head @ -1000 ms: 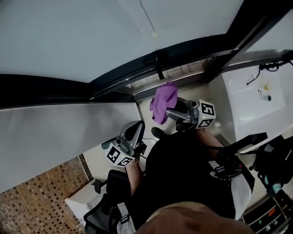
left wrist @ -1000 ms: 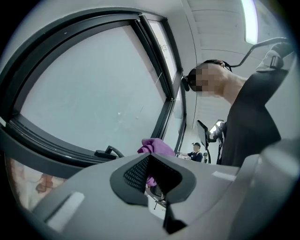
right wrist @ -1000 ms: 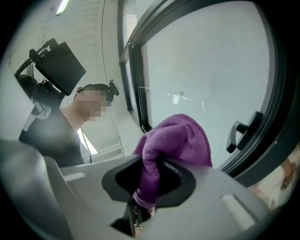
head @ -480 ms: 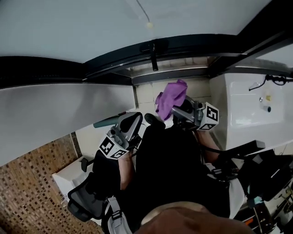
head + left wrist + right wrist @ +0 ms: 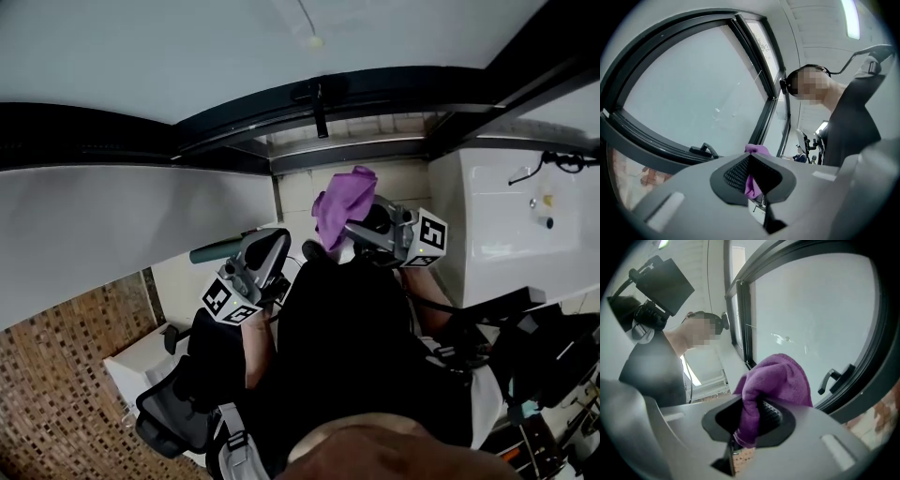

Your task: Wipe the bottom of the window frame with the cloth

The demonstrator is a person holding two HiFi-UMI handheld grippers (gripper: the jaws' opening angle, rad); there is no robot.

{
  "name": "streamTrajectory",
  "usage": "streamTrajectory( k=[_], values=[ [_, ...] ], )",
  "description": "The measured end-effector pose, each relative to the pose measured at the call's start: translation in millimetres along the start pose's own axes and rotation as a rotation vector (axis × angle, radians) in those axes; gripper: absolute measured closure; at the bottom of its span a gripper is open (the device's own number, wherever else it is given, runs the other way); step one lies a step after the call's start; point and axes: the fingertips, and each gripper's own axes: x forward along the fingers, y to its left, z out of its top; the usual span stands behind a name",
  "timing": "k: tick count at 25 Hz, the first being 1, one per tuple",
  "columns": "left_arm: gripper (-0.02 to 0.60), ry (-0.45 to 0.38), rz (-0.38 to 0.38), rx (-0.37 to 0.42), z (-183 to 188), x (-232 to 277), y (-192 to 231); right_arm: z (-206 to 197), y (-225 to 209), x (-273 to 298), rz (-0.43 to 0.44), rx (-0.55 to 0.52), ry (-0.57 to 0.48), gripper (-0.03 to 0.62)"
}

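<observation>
R tongs are clamping the cloth, apparently not yet wiping window frame btm ahead of them; L tongs are gaping empty.

Lower end of purple cloth buried between right gripper jaws; from left gripper view, only slivers of it visible. Window frame cut off by head-view edges.

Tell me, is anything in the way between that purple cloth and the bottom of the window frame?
Nothing visible is. The right gripper holds the purple cloth in open air, apart from the bottom of the window frame. Only the window handle juts out from the frame, off to one side of the cloth.
</observation>
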Motion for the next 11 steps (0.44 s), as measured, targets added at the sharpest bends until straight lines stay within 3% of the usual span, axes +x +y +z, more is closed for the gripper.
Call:
streamTrajectory(
  k=[6, 11],
  values=[
    [0.581, -0.076, -0.049, -0.022, 9.2, -35.3, 5.2, -23.9, 18.9, 15.9, -0.045, -0.047, 0.034, 0.53],
    [0.581, -0.109, -0.041, -0.026, 33.7, -99.6, 19.2, -62.5, 41.8, 60.6, -0.081, -0.033, 0.019, 0.53]
  ],
)
